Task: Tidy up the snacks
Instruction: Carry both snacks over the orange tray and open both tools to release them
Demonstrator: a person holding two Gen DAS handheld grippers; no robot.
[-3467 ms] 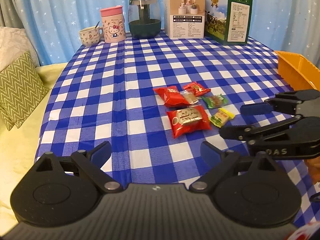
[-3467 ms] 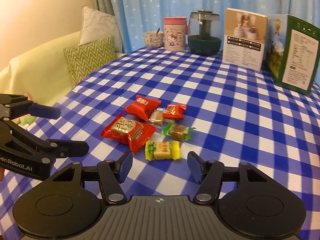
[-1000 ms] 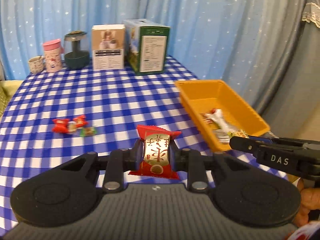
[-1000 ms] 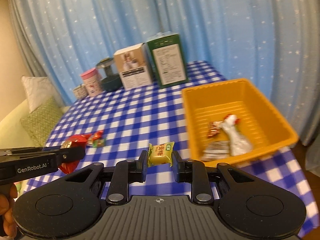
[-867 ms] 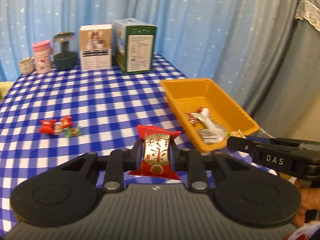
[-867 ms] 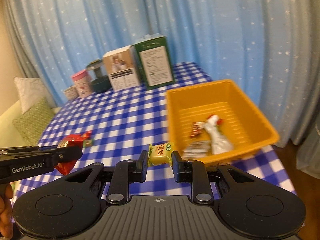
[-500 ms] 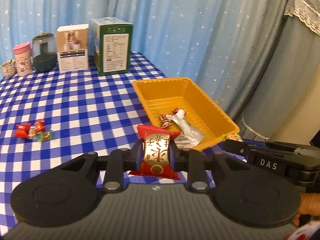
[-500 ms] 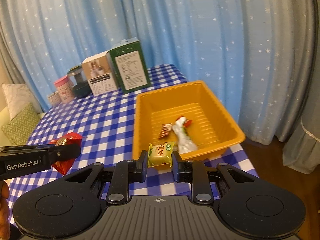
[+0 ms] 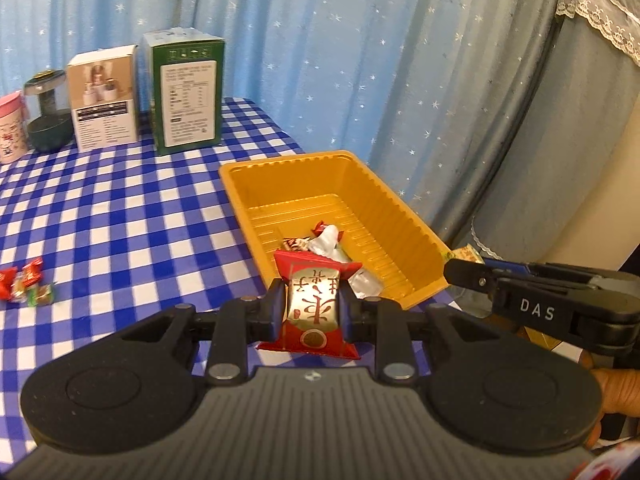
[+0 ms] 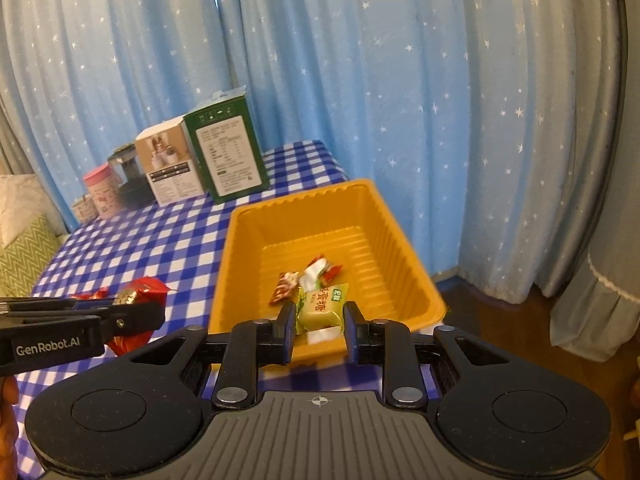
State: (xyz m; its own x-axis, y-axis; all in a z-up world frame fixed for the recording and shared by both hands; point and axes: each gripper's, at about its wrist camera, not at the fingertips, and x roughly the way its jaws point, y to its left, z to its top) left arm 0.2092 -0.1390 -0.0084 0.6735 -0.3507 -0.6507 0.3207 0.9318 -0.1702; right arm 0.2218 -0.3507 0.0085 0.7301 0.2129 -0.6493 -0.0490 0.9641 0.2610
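Note:
My left gripper (image 9: 314, 304) is shut on a red snack packet with a silver label (image 9: 313, 304), held just before the near end of the orange tray (image 9: 352, 166). My right gripper (image 10: 319, 322) is shut on a yellow-green candy (image 10: 321, 308), over the near rim of the orange tray (image 10: 256, 216). Several wrapped snacks (image 10: 308, 276) lie on the tray's floor. From the right wrist view the left gripper (image 10: 158, 312) shows at the left with the red packet (image 10: 138, 290). The right gripper (image 9: 450, 270) shows at the right of the left wrist view.
A blue-checked tablecloth (image 9: 120, 208) covers the table. Three small candies (image 9: 24, 286) lie on it at the left. A green box (image 9: 186, 92), a white box (image 9: 104, 102), a dark jar (image 9: 46, 120) and a pink cup (image 9: 12, 128) stand at the back. Starred blue curtains hang behind.
Both grippers have moved right across the table with their snacks. The orange tray now lies straight ahead of them, and the candies left on the cloth have slid far to the left.

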